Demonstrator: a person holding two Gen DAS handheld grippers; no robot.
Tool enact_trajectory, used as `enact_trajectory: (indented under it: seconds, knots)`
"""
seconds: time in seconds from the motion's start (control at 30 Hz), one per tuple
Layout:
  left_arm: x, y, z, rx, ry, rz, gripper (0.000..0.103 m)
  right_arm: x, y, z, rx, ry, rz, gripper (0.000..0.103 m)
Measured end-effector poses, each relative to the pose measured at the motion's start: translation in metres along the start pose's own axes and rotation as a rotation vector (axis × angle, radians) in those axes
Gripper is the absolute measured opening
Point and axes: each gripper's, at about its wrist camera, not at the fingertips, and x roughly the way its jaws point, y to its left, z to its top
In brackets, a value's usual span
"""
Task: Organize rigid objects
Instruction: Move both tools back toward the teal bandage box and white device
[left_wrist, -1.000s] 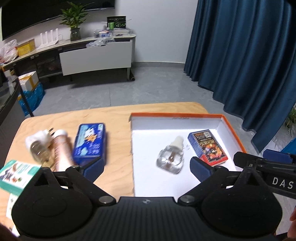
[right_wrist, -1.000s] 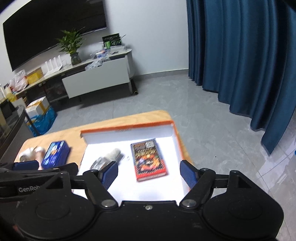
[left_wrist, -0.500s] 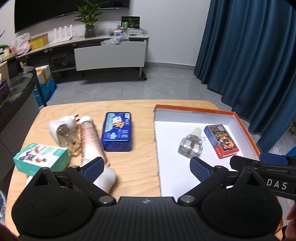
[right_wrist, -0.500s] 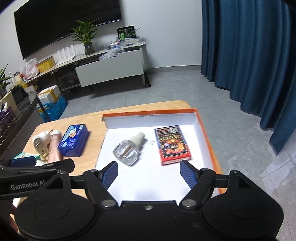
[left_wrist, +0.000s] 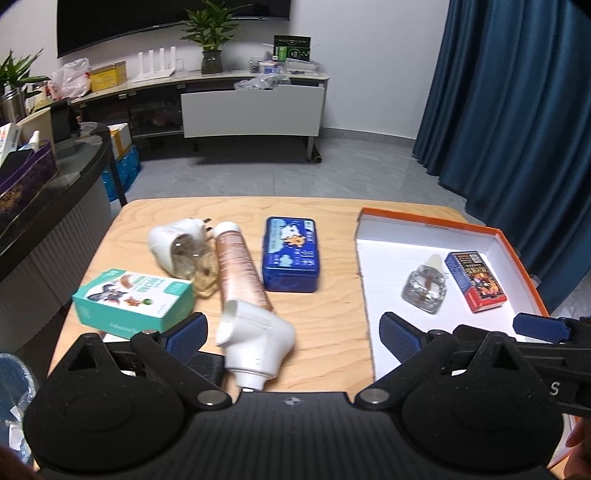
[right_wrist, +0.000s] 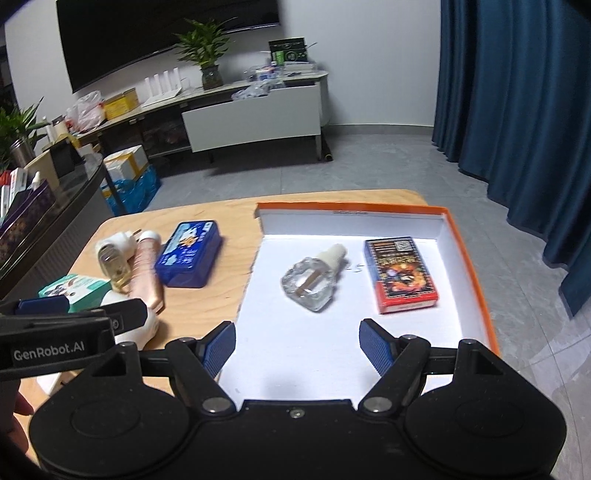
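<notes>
An orange-rimmed white tray (left_wrist: 495, 236) (right_wrist: 469, 258) on the wooden table holds a clear glass refill bottle (left_wrist: 424, 286) (right_wrist: 312, 282) and a red card box (left_wrist: 474, 280) (right_wrist: 400, 275). Left of the tray lie a blue tin (left_wrist: 290, 253) (right_wrist: 188, 258), a pink tube (left_wrist: 238, 266) (right_wrist: 146, 273), a white plug-in diffuser (left_wrist: 181, 247) (right_wrist: 112, 256), a teal carton (left_wrist: 135, 299) (right_wrist: 75, 290) and a white plastic device (left_wrist: 256, 341). My left gripper (left_wrist: 293, 338) hangs open above the white device. My right gripper (right_wrist: 297, 347) stands open over the tray's near part, nothing between its fingers.
The table's far edge (left_wrist: 288, 201) drops to a grey floor. A dark counter (left_wrist: 44, 192) stands at the left, blue curtains (left_wrist: 517, 110) at the right. A TV bench (left_wrist: 251, 107) with a plant is against the far wall.
Both grippers have drawn back and shifted left: the objects sit farther ahead and more to the right. The teal carton and white device have come into the left wrist view.
</notes>
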Motion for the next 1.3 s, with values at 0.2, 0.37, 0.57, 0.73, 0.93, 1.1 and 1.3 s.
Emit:
enact_trajectory:
  seconds: [0.2, 0.37, 0.57, 0.73, 0.93, 1.1, 1.3]
  knots:
    - [-0.006, 0.014, -0.002, -0.016, -0.009, 0.021, 0.102, 0.005, 0.015, -0.001, -0.01, 0.013, 0.022, 0.087]
    - [-0.009, 0.028, -0.004, -0.038, -0.009, 0.033, 0.102, 0.008, 0.03, -0.001, -0.031, 0.02, 0.039, 0.087]
    - [-0.015, 0.041, -0.005, -0.055, -0.015, 0.045, 0.102, 0.011, 0.048, -0.003, -0.071, 0.029, 0.067, 0.087]
    - [-0.018, 0.051, -0.006, -0.06, -0.018, 0.054, 0.102, 0.013, 0.062, -0.003, -0.098, 0.037, 0.088, 0.087]
    - [-0.02, 0.066, -0.009, -0.09, -0.018, 0.063, 0.102, 0.018, 0.077, -0.005, -0.124, 0.051, 0.106, 0.087]
    - [-0.022, 0.078, -0.013, -0.113, -0.012, 0.069, 0.102, 0.02, 0.088, -0.008, -0.147, 0.06, 0.119, 0.087]
    - [-0.02, 0.093, -0.021, -0.132, 0.002, 0.078, 0.103, 0.025, 0.097, -0.013, -0.16, 0.075, 0.134, 0.087]
